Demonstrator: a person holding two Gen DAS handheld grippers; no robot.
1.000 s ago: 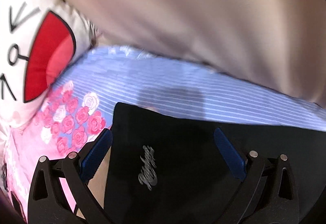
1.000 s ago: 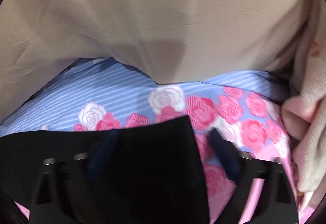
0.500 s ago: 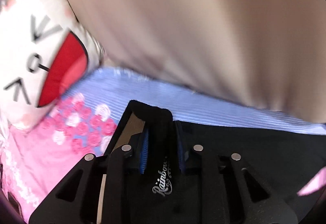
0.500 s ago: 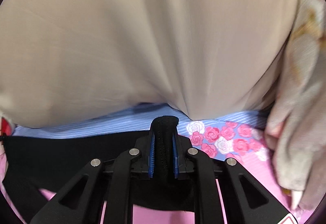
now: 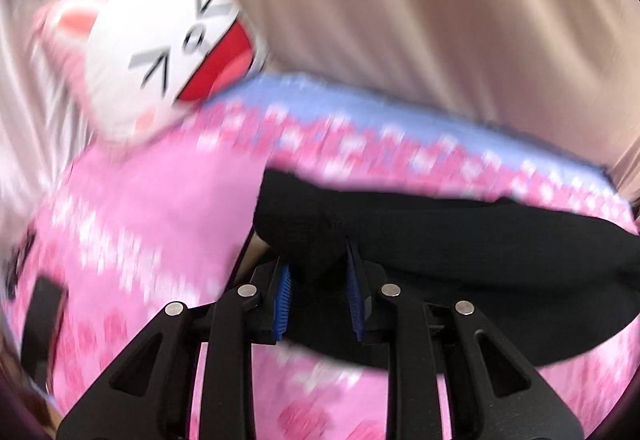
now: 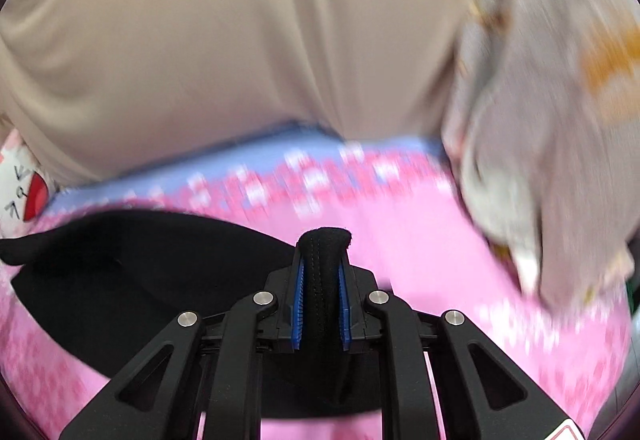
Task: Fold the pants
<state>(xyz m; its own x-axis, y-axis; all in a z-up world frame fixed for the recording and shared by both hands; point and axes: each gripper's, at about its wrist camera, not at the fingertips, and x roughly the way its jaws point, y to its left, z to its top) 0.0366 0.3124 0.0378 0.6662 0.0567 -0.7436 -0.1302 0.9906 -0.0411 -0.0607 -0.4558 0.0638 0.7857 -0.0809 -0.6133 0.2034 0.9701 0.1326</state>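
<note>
Black pants (image 5: 460, 240) hang lifted over a pink rose-print bed sheet (image 5: 152, 224). My left gripper (image 5: 318, 272) is shut on a bunched edge of the pants, blue pads pressing the fabric from both sides. In the right wrist view the black pants (image 6: 132, 272) sag to the left, and my right gripper (image 6: 322, 280) is shut on a stitched hem that pokes up above the pads. The cloth stretches between the two grippers, off the sheet.
A white cat-face pillow (image 5: 160, 52) lies at the upper left, also at the left edge as the pillow (image 6: 20, 192). A beige blanket (image 5: 440, 20) fills the back, seen again as the beige blanket (image 6: 240, 40). A pale patterned cloth (image 6: 552, 120) hangs at right. The sheet has a blue striped band (image 5: 360, 100).
Both grippers closed on the pants' edge, then pulled back and upward with it. More pink sheet and the whole pillow now show; the pants hang off the bed.
</note>
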